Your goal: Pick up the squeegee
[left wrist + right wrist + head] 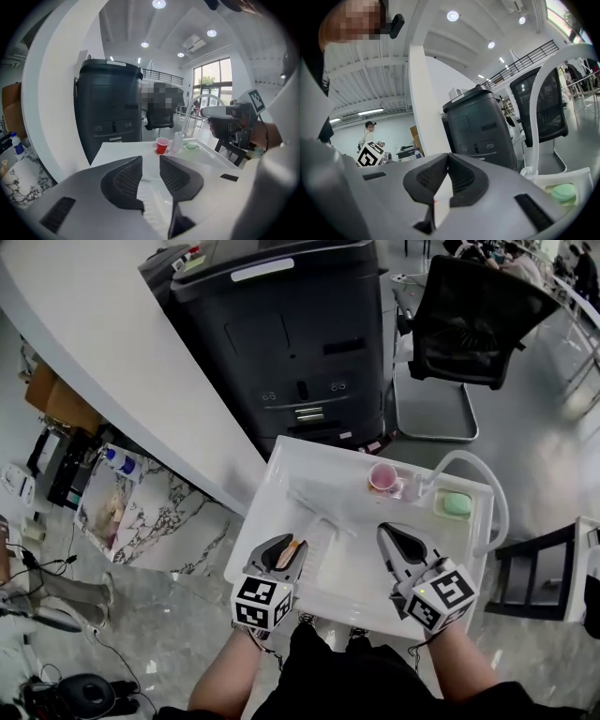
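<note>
The squeegee (pixel 322 512) lies flat in the white sink (pixel 281 463), left of the middle. Our left gripper (pixel 289 554) hovers just near of it with its jaws spread and nothing pinched. We can't tell if the ribbed white bit showing in the gap is the squeegee itself. Our right gripper (pixel 388 532) hangs over the sink's near right with its jaws pressed together at the tips, empty, and a pink cup (pixel 382 476) and green soap (pixel 457 504) sit at the far right.
</note>
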